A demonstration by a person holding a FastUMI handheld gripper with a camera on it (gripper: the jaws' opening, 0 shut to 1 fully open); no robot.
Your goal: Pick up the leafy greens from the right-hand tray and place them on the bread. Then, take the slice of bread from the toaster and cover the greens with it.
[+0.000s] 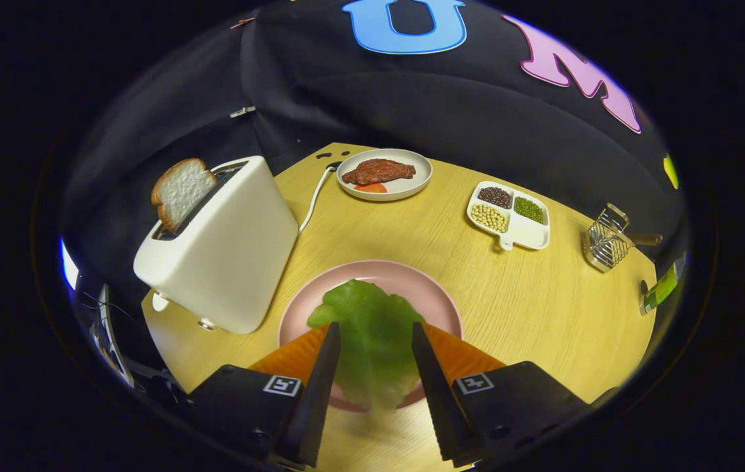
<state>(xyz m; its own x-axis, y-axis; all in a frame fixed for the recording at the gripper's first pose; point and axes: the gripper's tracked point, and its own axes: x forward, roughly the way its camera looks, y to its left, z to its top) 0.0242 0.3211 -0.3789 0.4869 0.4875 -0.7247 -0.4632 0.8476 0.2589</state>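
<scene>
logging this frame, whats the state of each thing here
tool: open, fingers either side of the greens
greens: lying on the pink plate, between the fingers
bread slice: sticking up out of the toaster
toaster: upright, cord attached
white plate: holds meat
divided tray: three sections filled, one bare
wire rack: upright
</scene>
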